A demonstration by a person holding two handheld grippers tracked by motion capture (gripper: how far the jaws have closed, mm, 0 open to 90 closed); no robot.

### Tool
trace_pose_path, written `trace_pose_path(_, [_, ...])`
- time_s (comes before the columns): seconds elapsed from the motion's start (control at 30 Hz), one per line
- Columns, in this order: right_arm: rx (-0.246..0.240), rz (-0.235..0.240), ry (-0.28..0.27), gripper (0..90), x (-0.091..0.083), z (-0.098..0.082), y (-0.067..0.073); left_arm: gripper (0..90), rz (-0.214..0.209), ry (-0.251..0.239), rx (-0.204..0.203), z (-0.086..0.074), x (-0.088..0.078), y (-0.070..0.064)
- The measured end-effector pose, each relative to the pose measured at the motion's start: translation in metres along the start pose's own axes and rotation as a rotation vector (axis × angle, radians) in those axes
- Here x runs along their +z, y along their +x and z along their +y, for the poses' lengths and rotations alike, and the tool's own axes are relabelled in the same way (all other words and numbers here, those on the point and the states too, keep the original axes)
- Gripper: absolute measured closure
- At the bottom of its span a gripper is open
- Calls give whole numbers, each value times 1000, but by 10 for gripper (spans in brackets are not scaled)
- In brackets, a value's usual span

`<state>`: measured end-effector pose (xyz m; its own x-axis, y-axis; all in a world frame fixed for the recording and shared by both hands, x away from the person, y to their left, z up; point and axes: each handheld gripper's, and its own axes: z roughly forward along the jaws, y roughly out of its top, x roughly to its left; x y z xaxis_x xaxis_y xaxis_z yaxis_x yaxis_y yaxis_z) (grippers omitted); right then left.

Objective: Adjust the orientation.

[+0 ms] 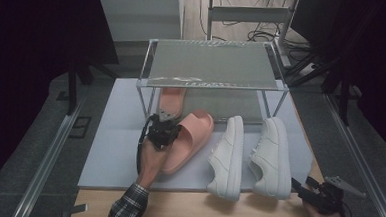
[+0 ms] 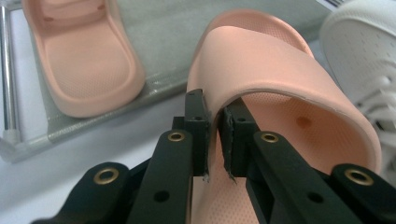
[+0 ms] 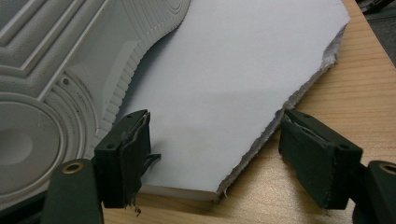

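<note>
A pink slide sandal (image 1: 189, 138) lies tilted on the white board, and my left gripper (image 1: 165, 132) is shut on the edge of its strap. In the left gripper view the two pads (image 2: 198, 122) pinch the strap's rim of this sandal (image 2: 280, 60). The matching pink sandal (image 1: 172, 101) (image 2: 84, 60) sits on the lower level of the rack. My right gripper (image 1: 298, 186) (image 3: 215, 140) stands open at the board's near right corner, with nothing held; a white sneaker's sole (image 3: 56, 70) lies just to its left.
Two white sneakers (image 1: 228, 155) (image 1: 271, 152) lie side by side on the white foam board (image 1: 113, 149) (image 3: 233, 70). A metal rack with a grey upper shelf (image 1: 212, 84) stands at the back. The wooden table edge (image 1: 190, 208) (image 3: 355, 84) runs along the front.
</note>
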<state>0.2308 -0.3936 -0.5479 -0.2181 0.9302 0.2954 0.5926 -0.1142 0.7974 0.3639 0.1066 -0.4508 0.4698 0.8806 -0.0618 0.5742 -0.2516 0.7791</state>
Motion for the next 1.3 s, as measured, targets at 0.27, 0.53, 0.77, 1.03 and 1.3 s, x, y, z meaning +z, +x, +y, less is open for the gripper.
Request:
trace_pose_path(0.27, [0, 1, 0, 254, 0, 0, 0, 820, 23, -30, -52, 9, 15, 1])
trace_pose_path(0.53, [-1, 3, 2, 254, 0, 0, 0, 818, 64, -50, -76, 19, 30, 0])
trace_pose_path(0.77, [-1, 4, 2, 254, 0, 0, 0, 818, 114, -58, -118, 28, 47, -3])
trace_pose_path(1.03, [-2, 5, 3, 254, 0, 0, 0, 819, 171, -73, -176, 33, 69, -5])
trace_pose_path(1.3, [-2, 7, 3, 254, 0, 0, 0, 809, 214, -56, -202, 30, 84, 0])
